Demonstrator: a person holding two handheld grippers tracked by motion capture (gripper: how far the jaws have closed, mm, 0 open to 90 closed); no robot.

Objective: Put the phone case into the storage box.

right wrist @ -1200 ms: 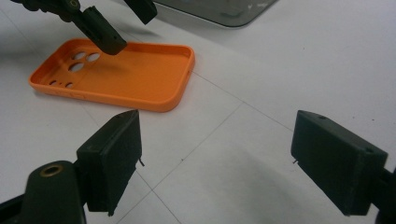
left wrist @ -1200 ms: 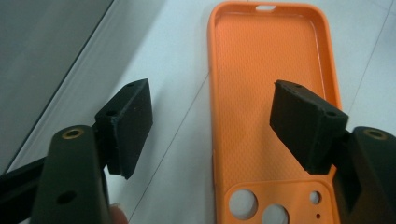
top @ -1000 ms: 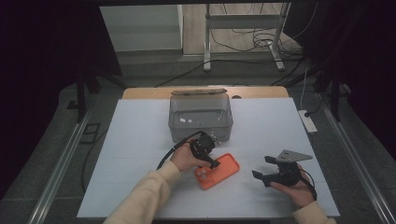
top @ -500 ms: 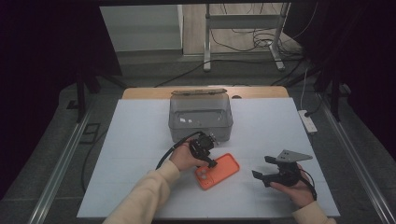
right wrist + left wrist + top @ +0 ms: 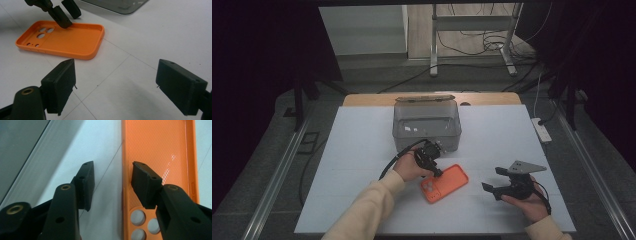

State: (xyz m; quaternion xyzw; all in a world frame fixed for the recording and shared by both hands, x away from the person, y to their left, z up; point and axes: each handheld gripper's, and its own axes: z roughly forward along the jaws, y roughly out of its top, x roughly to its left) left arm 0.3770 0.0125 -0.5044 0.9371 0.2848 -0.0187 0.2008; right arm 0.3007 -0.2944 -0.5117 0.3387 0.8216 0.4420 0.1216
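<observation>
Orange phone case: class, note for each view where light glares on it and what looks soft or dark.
Left gripper view: a small glare patch on the orange phone case; the near jaws look soft. Right gripper view: the case is evenly lit. High view: the case is dim, the surroundings dark.
</observation>
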